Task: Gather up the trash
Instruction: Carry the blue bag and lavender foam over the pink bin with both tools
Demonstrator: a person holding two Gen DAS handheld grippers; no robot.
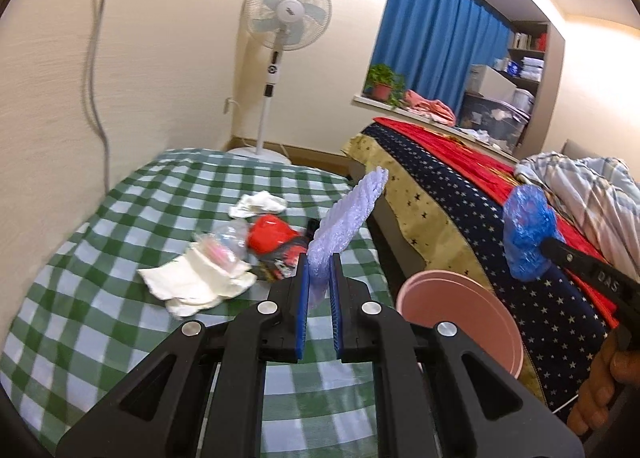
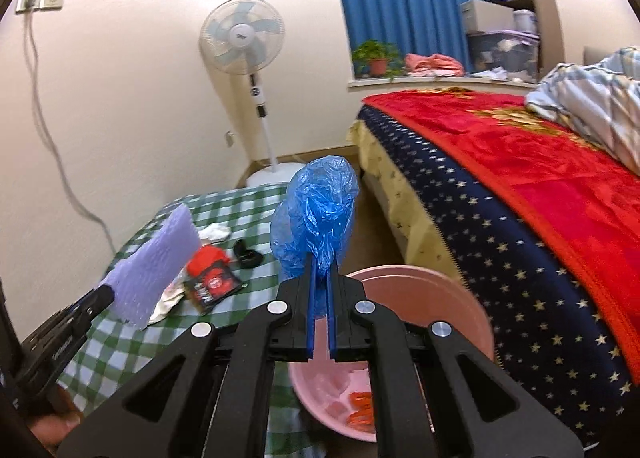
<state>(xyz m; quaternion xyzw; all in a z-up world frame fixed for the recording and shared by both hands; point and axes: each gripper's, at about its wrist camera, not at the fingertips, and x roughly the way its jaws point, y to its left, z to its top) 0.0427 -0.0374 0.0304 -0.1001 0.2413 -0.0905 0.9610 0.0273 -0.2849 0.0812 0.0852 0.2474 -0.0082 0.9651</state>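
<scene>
My left gripper (image 1: pixel 320 262) is shut on a pale purple foam sheet (image 1: pixel 348 213), held above the green checked table (image 1: pixel 120 318); the sheet also shows in the right wrist view (image 2: pixel 156 262). My right gripper (image 2: pixel 320 270) is shut on a crumpled blue plastic bag (image 2: pixel 320 213), held above the pink bin (image 2: pixel 452 298); the bag also shows in the left wrist view (image 1: pixel 528 234). On the table lie white tissues (image 1: pixel 196 282), a clear plastic wrapper (image 1: pixel 228 242), a red and black packet (image 1: pixel 276 242) and another white tissue (image 1: pixel 260 203).
The pink bin (image 1: pixel 460 322) stands between table and bed (image 2: pixel 520 197), with orange scraps inside (image 2: pixel 360 410). A black object (image 2: pixel 248 256) lies on the table. A standing fan (image 1: pixel 280 57) is by the wall. A cable (image 1: pixel 96 77) hangs down the wall.
</scene>
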